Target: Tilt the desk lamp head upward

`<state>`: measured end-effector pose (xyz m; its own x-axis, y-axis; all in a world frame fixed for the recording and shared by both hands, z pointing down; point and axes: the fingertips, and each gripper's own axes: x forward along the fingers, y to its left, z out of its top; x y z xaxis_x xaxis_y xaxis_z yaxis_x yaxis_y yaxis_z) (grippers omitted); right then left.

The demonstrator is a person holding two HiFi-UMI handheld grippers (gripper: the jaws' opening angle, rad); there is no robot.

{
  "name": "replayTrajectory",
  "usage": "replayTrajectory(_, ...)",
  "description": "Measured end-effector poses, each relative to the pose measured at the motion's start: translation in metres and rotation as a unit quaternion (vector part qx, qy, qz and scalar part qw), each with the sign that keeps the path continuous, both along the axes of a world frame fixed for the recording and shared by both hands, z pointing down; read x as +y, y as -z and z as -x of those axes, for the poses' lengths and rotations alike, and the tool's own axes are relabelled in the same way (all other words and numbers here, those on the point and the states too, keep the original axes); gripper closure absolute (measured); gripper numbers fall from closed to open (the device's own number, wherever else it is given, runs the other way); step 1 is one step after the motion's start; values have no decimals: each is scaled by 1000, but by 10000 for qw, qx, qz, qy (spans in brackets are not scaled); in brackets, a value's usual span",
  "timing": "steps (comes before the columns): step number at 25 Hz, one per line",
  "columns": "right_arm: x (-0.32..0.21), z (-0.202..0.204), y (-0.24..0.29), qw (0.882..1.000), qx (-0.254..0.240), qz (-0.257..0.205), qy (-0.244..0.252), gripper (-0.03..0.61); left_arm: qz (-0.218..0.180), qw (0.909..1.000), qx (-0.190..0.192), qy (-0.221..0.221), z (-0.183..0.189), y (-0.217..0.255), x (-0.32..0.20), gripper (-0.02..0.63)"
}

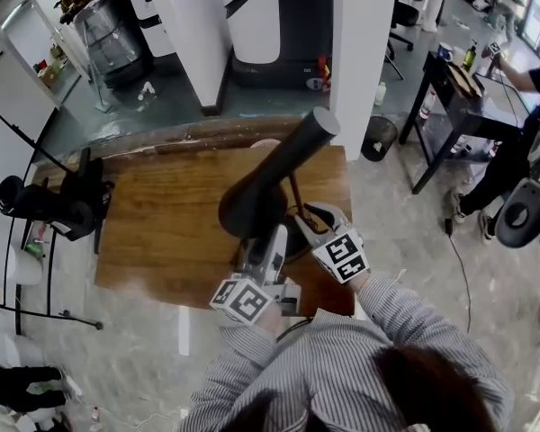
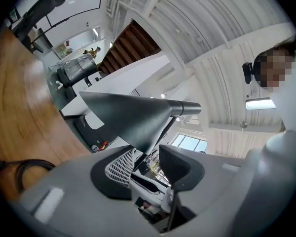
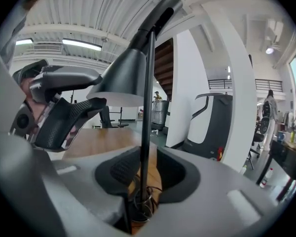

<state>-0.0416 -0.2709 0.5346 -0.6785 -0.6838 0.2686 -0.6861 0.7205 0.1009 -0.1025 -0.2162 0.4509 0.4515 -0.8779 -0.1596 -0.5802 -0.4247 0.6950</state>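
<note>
the lamp head (image 1: 274, 174) is a black cone over the near-right part of the table (image 1: 162, 223). in the head view its long axis runs from the wide mouth at 7 o'clock to the narrow neck at 1 o'clock, so the mouth faces back and down toward the person. in the left gripper view it lies almost level, mouth to 9 o'clock, neck to 3 o'clock. the thin stem (image 3: 147, 107) stands about upright and meets the neck.

the left gripper (image 2: 147, 156) is released. its pads stand wide apart, with the low rim of the cone just above the gap and no pad pressing it. the right gripper (image 3: 147, 163) is unclenched too, its jaws either side of the stem low down. the stem sits close by the left pad, with a sliver of table showing at the other.

the base (image 1: 299, 237) is mostly covered by the cone and both grippers in the head view. in the right gripper view only a coil of cord (image 3: 147, 201) shows at the foot of the stem. striped sleeves (image 1: 342, 358) cut off the table's near edge.

at 9 o'clock of the table a black stand (image 1: 58, 207) reaches over its edge. at 12 to 1 o'clock a white pillar (image 1: 360, 52) rises behind it, with a bin (image 1: 378, 138) beside that. at 3 o'clock, well apart, a person (image 1: 522, 142) leans at a dark desk (image 1: 450, 88).
</note>
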Motion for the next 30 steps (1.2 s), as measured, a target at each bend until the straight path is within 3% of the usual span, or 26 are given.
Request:
replayTrajectory(8, 1, 4, -2, 9999, 42, -92, 1, 528, -142, 9994, -303, -6, -5, -2, 1, 574)
replayTrajectory(16, 0, 4, -5, 9999, -112, -57, 18, 534, -160, 9986, -500, -70, -3, -1, 2, 577)
replayTrajectory(23, 0, 5, -1, 9997, -194, -102, 59, 537, -177, 9968, -771, 134, 14, 6, 3, 574)
replayTrajectory(30, 3, 6, -5, 9997, -196, -49, 109, 537, -48, 9978, -655, 122, 20, 5, 6, 575)
